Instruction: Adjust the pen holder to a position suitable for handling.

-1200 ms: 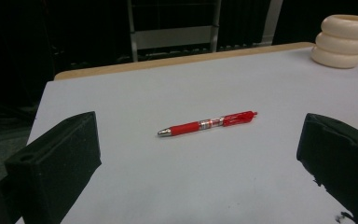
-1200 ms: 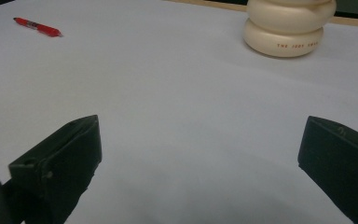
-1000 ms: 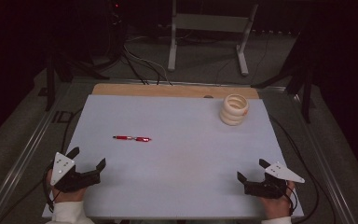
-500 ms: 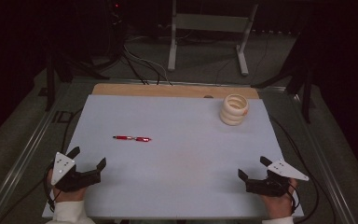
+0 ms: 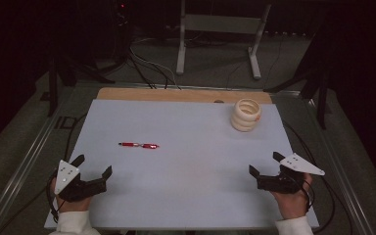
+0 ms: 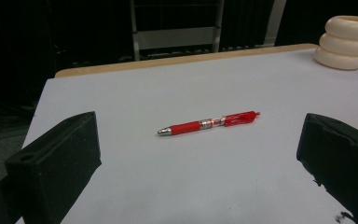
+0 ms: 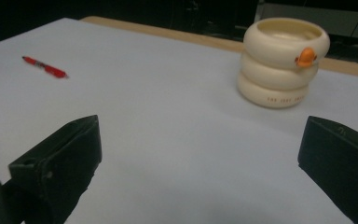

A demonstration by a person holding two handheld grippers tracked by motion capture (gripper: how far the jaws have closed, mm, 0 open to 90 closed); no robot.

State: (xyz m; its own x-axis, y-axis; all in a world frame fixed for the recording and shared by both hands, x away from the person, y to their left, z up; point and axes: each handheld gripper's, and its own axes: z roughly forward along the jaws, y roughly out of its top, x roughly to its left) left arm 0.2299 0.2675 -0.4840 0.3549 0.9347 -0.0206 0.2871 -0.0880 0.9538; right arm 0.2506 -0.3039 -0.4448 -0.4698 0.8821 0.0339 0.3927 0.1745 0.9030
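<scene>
The white table (image 5: 186, 196) carries a cream ringed holder (image 5: 246, 114) at two o'clock. The left gripper (image 5: 94, 172) at seven and the right gripper (image 5: 264, 165) at five both rest spread and empty. The red pen (image 5: 138, 145) lies flat at ten o'clock, well apart from both.
</scene>
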